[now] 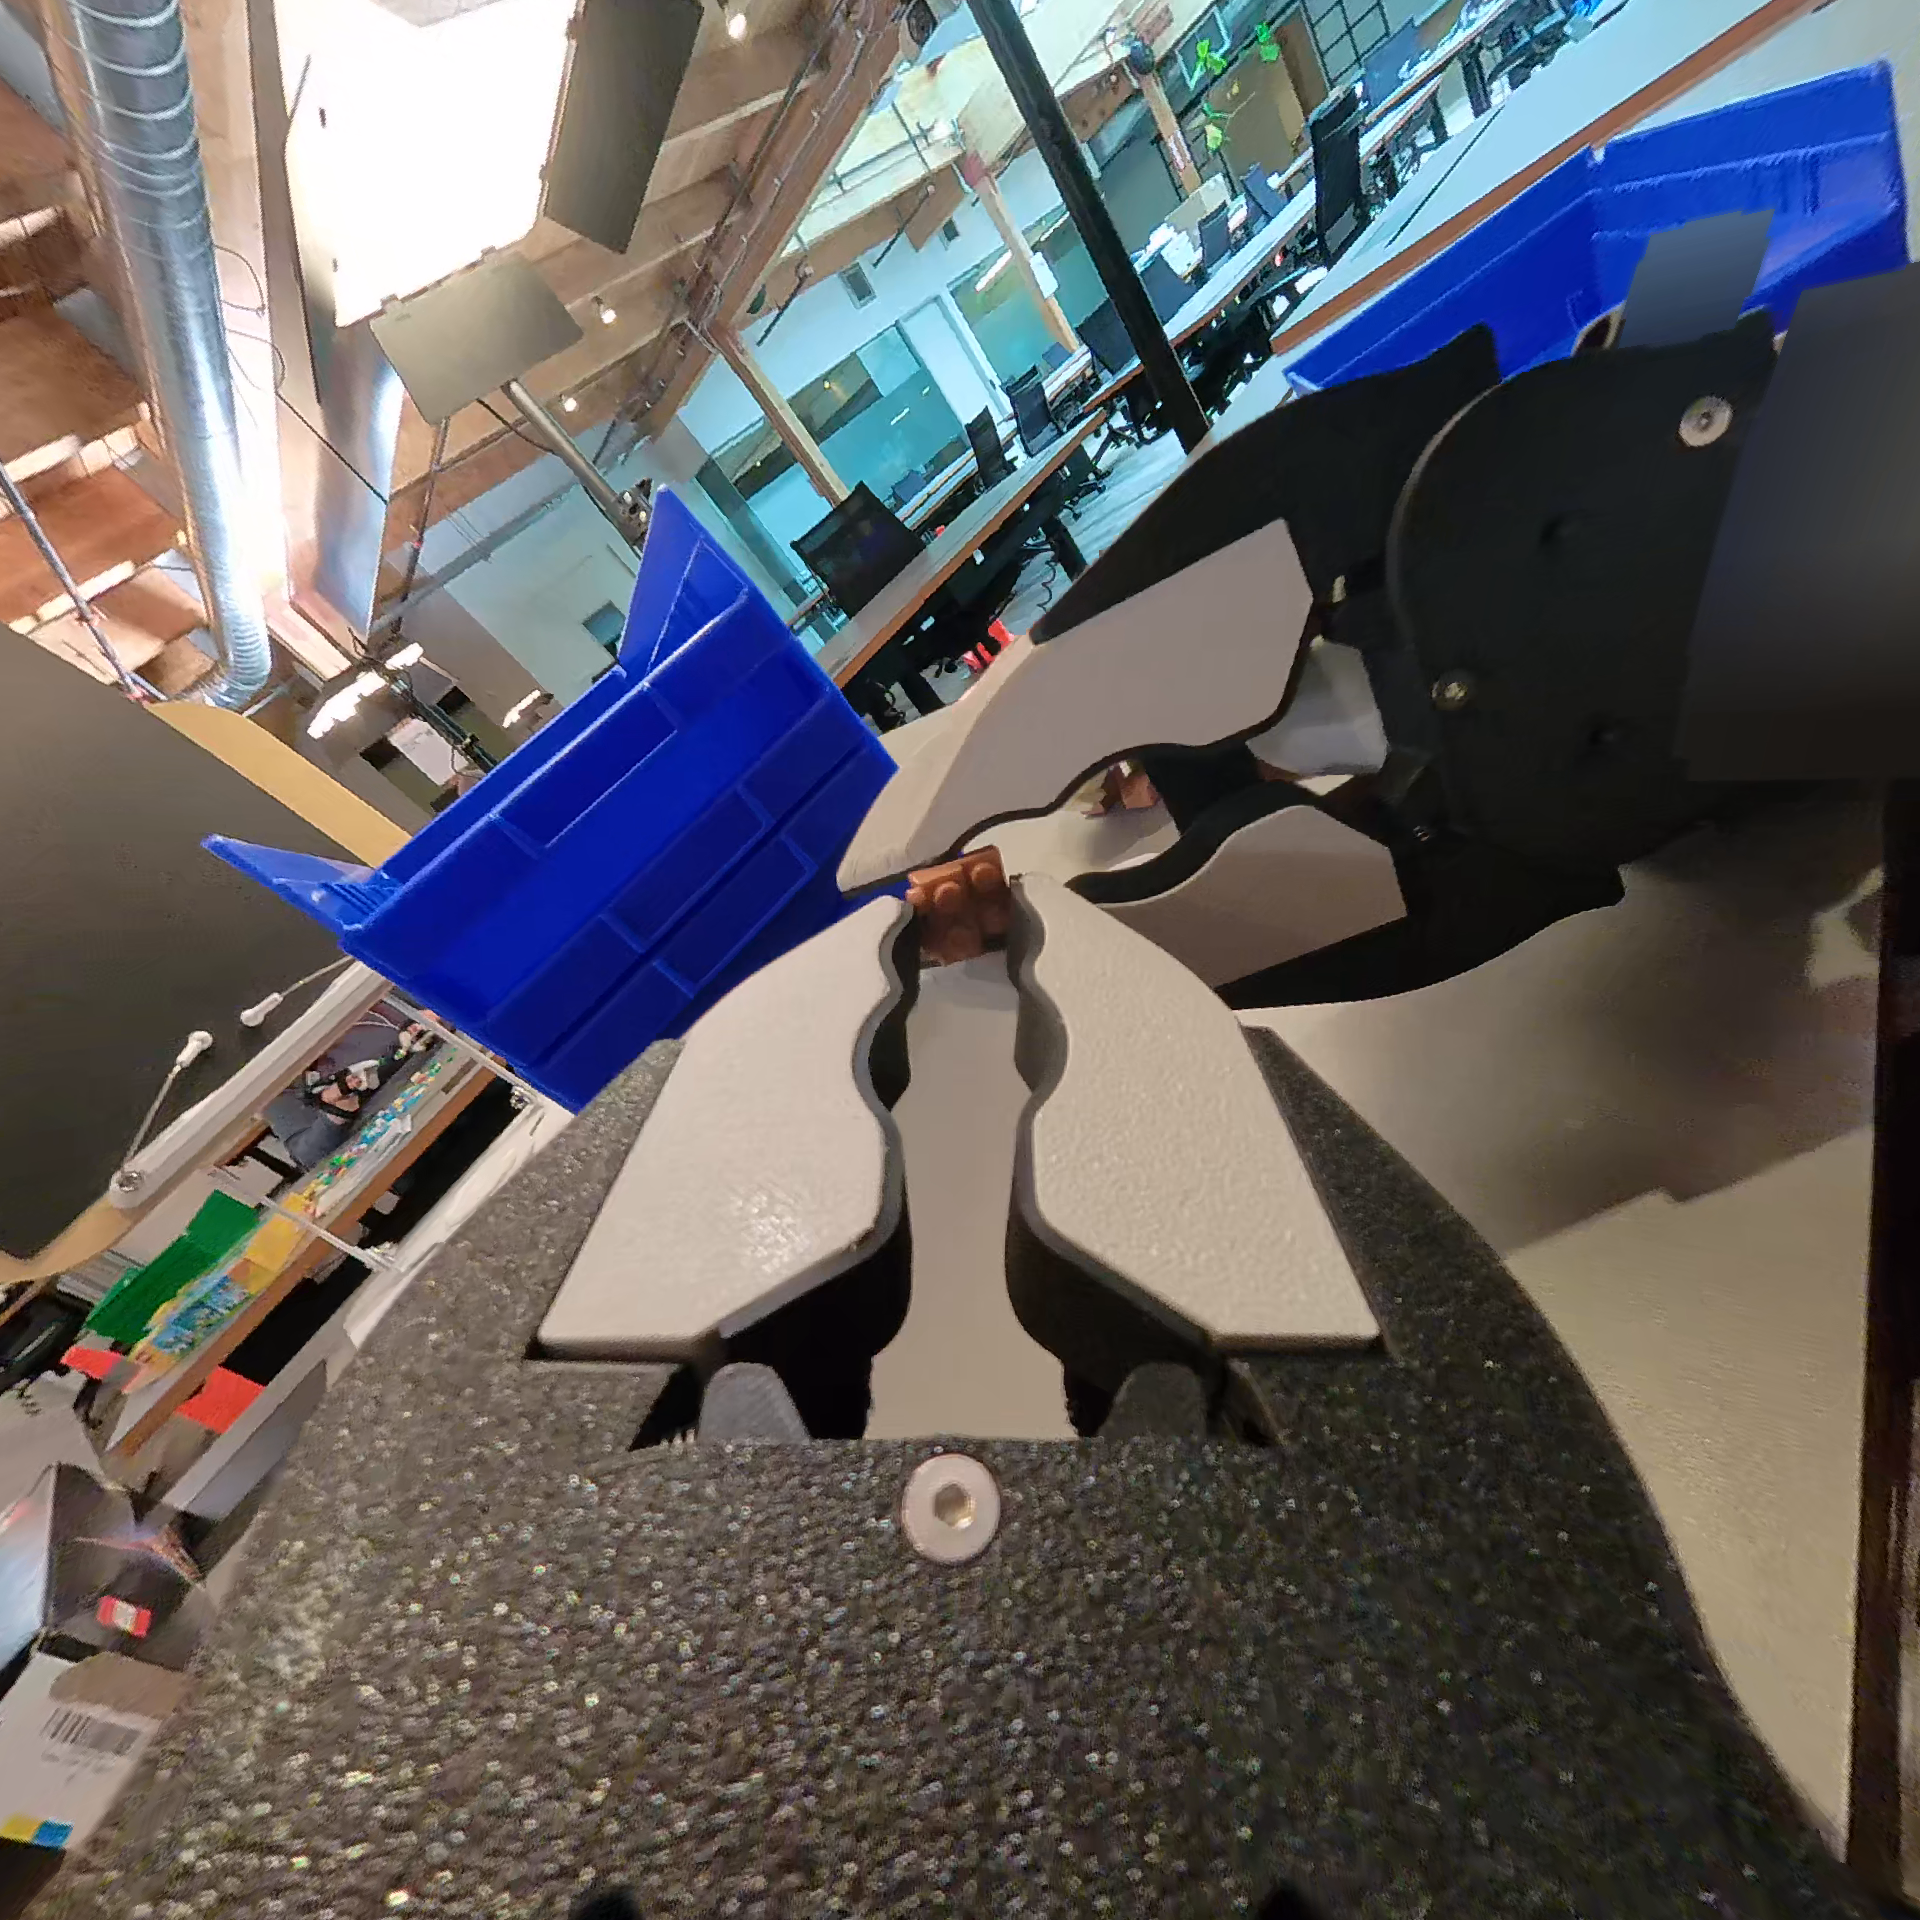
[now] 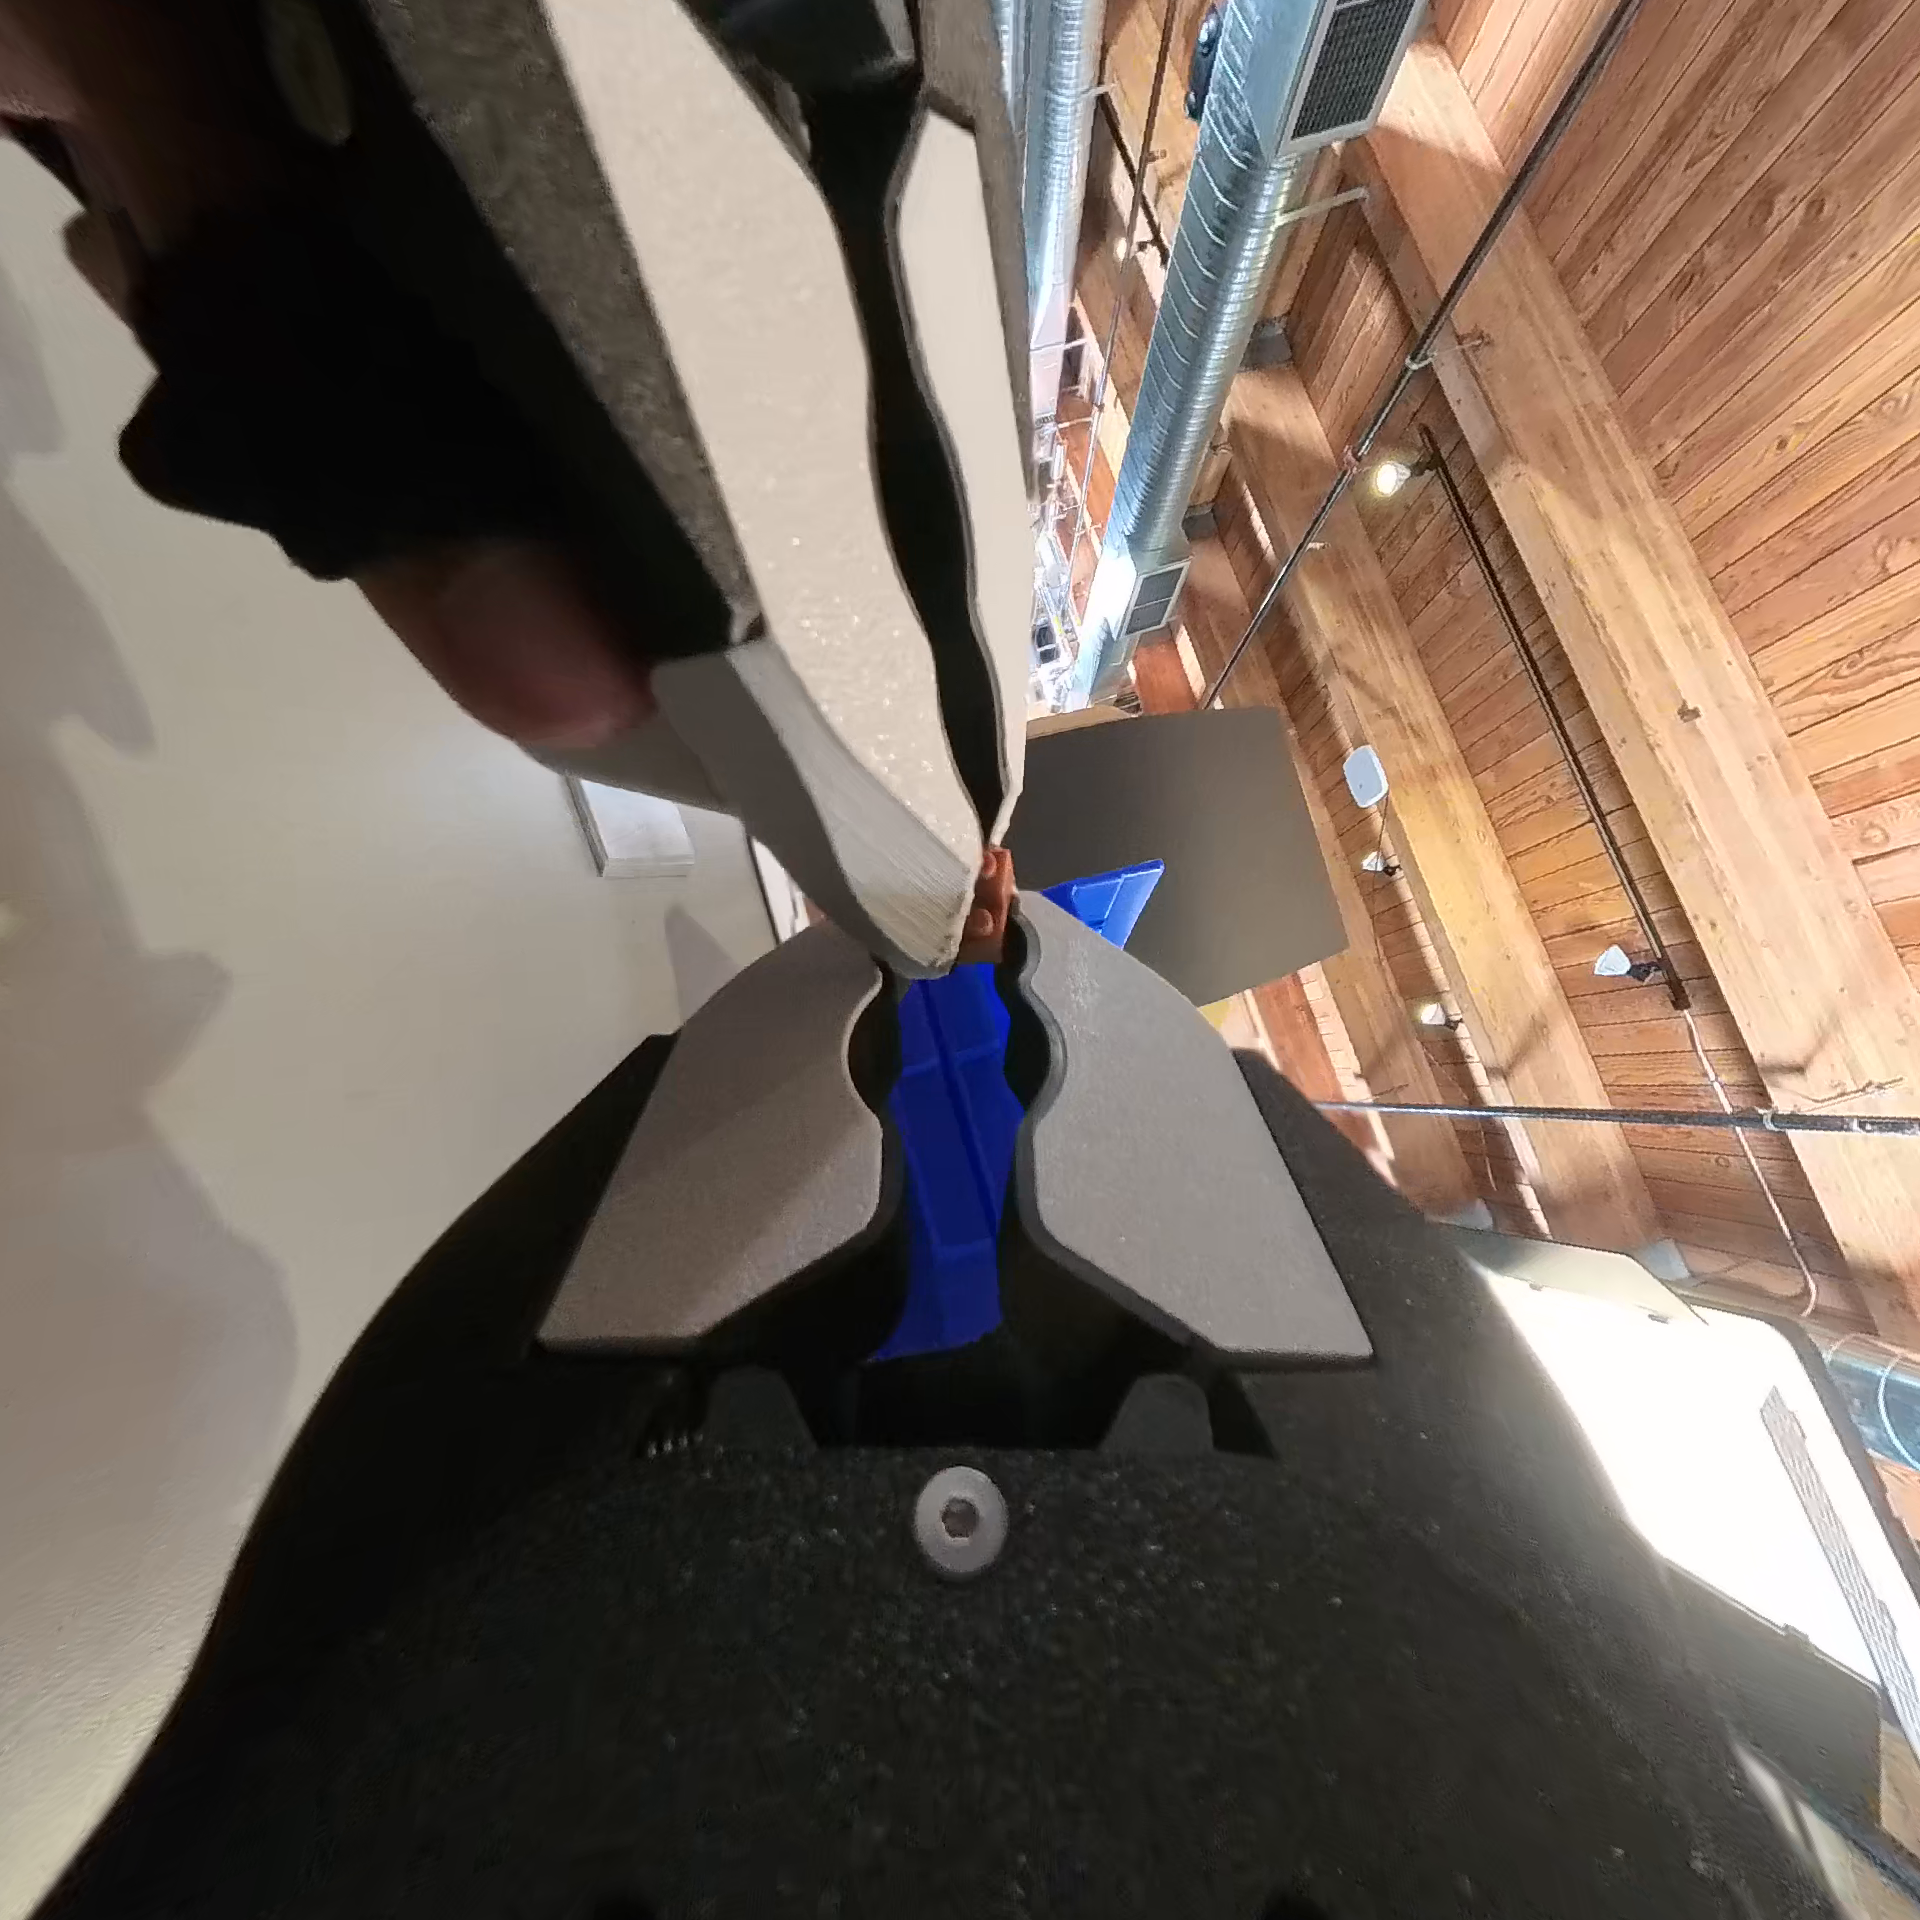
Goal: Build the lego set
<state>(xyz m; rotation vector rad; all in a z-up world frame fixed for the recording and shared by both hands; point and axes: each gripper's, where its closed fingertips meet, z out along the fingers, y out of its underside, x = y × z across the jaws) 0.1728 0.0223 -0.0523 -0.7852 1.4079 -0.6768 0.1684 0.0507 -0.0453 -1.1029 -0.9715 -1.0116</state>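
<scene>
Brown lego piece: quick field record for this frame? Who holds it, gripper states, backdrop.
object: brown lego piece, studs visible
left gripper: shut on the piece at its fingertips
right gripper: tips meet the same piece; whether they clamp it is unclear
position: both grippers tip to tip, raised off the table
behind: blue bin, tilted in view
second blue bin: far side of table

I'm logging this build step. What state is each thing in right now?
Brown lego piece: lifted off the table, pinched between both tools.
Left tool: shut on the piece.
Right tool: shut on the piece.
Blue bin: apart from both tools.
</scene>
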